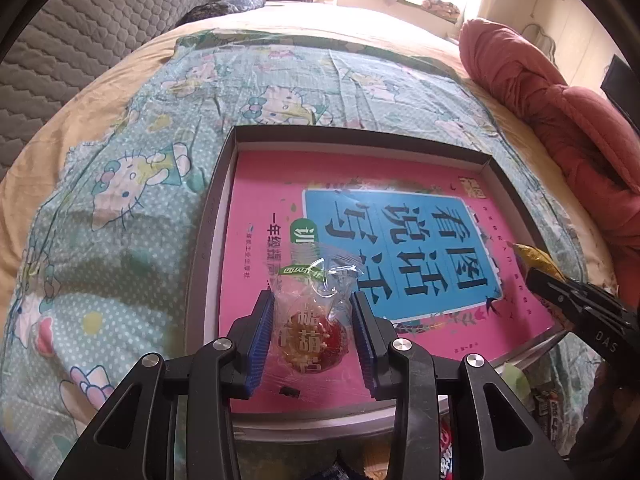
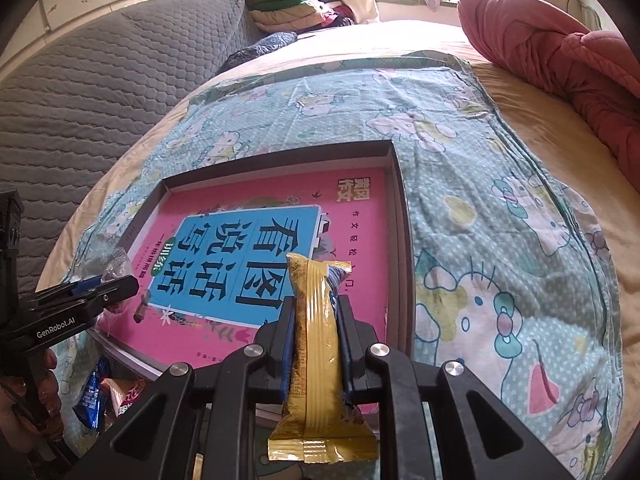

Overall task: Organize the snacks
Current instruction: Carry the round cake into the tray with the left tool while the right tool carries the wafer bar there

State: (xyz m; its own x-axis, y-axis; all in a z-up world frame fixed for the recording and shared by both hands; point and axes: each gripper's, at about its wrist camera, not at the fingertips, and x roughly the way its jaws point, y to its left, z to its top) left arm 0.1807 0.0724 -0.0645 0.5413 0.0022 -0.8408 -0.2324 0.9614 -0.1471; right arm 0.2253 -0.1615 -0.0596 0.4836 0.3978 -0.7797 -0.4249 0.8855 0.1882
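A shallow grey box (image 1: 216, 200) (image 2: 400, 184) lies on the bed with a pink book (image 1: 280, 184) (image 2: 360, 216) flat inside it. My left gripper (image 1: 313, 332) is shut on a clear-wrapped red candy (image 1: 316, 336) and holds it over the book's near part; it also shows in the right wrist view (image 2: 116, 284). My right gripper (image 2: 316, 320) is shut on a gold snack bar (image 2: 316, 344), held upright over the box's near right part. The bar's tip (image 1: 534, 254) shows in the left wrist view.
The box rests on a Hello Kitty cloth (image 1: 120, 184) (image 2: 500, 208) over a beige bed. A pink quilt (image 1: 560, 120) (image 2: 560, 48) lies at the right. Loose snack packets (image 2: 94, 396) (image 1: 552, 404) lie near the box's front edge. A grey quilted cover (image 2: 100, 92) is on the left.
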